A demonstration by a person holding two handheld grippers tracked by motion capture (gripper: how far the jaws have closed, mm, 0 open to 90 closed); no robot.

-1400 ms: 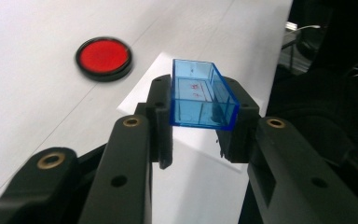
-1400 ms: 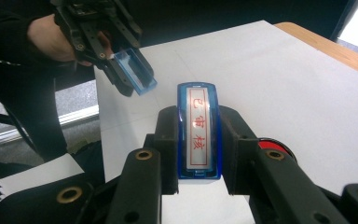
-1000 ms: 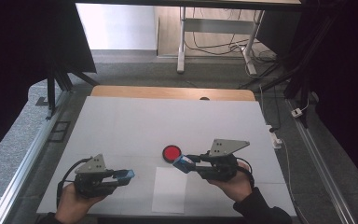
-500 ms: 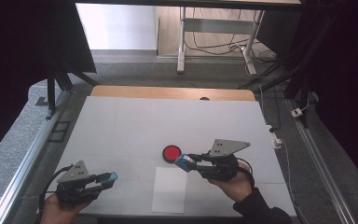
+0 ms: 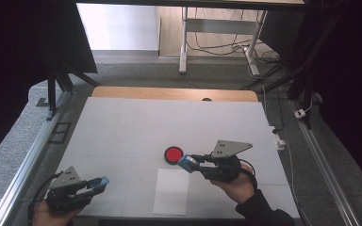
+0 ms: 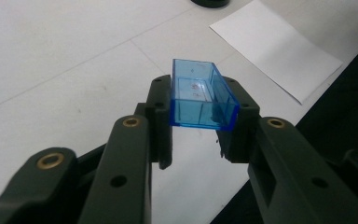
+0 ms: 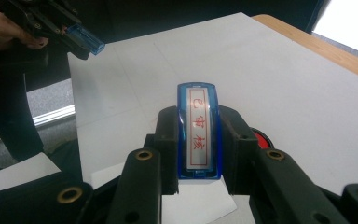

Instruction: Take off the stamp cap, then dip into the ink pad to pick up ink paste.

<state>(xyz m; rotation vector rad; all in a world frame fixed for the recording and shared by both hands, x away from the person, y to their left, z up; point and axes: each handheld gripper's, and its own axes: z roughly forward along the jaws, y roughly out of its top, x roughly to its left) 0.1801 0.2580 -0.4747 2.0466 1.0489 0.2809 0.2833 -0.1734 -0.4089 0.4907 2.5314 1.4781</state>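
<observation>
Presently right gripper [image 5: 192, 163], clamped on a blue rectangular stamp [image 7: 198, 133], sits beside the red round ink pad [image 5: 173, 154], nearer than left gripper [image 5: 96, 184], clamped on a clear blue plastic cap [image 6: 200, 95].

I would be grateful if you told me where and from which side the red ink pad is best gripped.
Judging by its shape, grip the ink pad across its black rim, coming from above: it is a low round disc lying flat on the table, so opposite sides of the rim are the only faces to pinch. Both tools are full now.
</observation>
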